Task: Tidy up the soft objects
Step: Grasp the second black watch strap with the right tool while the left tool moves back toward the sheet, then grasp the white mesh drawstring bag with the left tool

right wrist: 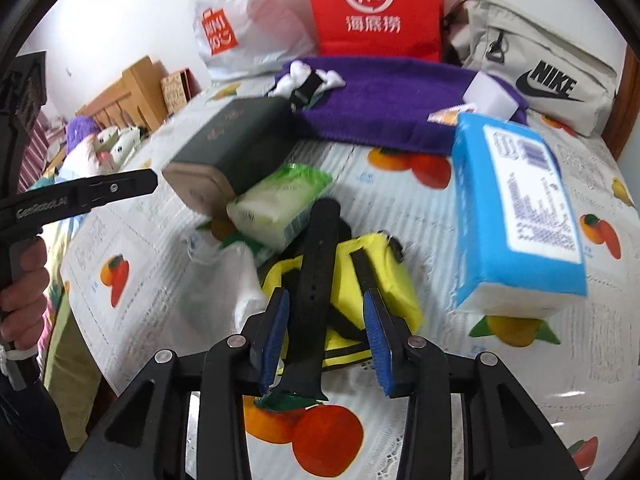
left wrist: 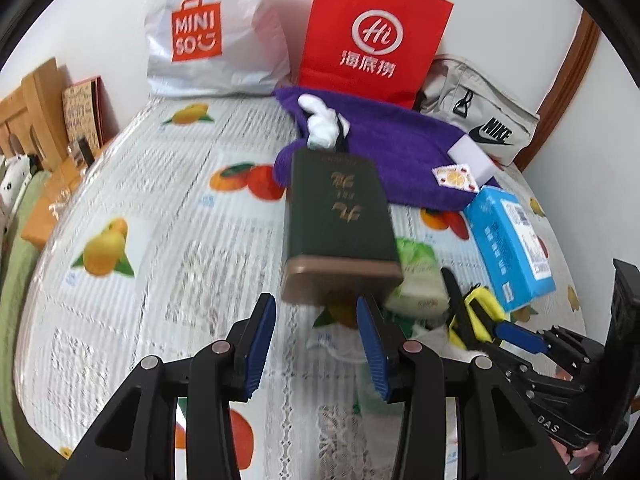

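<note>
Fruit-printed cloth covers the bench [left wrist: 132,184], and its left half lies bare. At centre, the left gripper [left wrist: 316,338] hovers with jaws apart, nothing between them, just short of a dark green box [left wrist: 340,220]. Right of it lie a green tissue pack [right wrist: 280,204] and a blue tissue pack [right wrist: 516,216]. The right gripper [right wrist: 326,342] has jaws apart astride a black strap [right wrist: 314,292] on a yellow pouch [right wrist: 384,280].

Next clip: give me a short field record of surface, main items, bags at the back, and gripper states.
surface: fruit-print tablecloth
items: dark green box, blue tissue pack, green wipes pack, yellow pouch, purple towel
back: Miniso bag, red paper bag, Nike bag
left gripper: open, empty
right gripper: open, black strap between pads
</note>
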Action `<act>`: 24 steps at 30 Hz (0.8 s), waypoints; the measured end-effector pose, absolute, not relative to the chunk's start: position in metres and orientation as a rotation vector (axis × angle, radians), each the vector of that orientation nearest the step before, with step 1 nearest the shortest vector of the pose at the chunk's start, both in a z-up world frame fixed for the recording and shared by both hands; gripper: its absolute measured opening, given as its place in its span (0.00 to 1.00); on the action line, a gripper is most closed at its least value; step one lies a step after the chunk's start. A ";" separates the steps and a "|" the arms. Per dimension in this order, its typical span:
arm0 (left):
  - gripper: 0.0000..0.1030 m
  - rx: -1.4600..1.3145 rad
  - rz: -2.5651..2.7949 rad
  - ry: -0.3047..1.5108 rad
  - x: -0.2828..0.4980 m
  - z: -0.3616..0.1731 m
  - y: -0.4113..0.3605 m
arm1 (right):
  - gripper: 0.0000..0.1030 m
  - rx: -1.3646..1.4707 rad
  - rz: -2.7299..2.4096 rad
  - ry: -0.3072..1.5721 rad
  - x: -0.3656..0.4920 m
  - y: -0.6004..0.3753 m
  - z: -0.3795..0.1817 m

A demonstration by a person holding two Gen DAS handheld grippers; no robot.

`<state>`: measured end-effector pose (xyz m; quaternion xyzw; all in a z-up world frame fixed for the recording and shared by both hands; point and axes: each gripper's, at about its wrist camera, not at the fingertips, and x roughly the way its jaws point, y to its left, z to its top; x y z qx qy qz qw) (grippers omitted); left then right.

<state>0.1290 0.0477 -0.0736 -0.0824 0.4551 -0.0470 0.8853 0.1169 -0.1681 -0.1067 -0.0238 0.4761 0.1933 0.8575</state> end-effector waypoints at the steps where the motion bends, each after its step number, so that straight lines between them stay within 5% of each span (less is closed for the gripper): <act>1: 0.39 -0.175 -0.100 0.950 0.128 -0.076 0.049 | 0.38 -0.057 0.405 1.009 0.119 -0.165 -0.110; 13: 0.39 -0.225 -0.109 0.982 0.128 -0.098 0.066 | 0.37 -0.223 0.370 1.018 0.131 -0.136 -0.125; 15: 0.39 -0.227 -0.111 0.986 0.127 -0.100 0.067 | 0.21 -0.220 0.382 1.021 0.134 -0.136 -0.129; 24: 0.39 -0.203 -0.110 0.988 0.120 -0.099 0.062 | 0.19 -0.151 0.406 0.980 0.125 -0.148 -0.115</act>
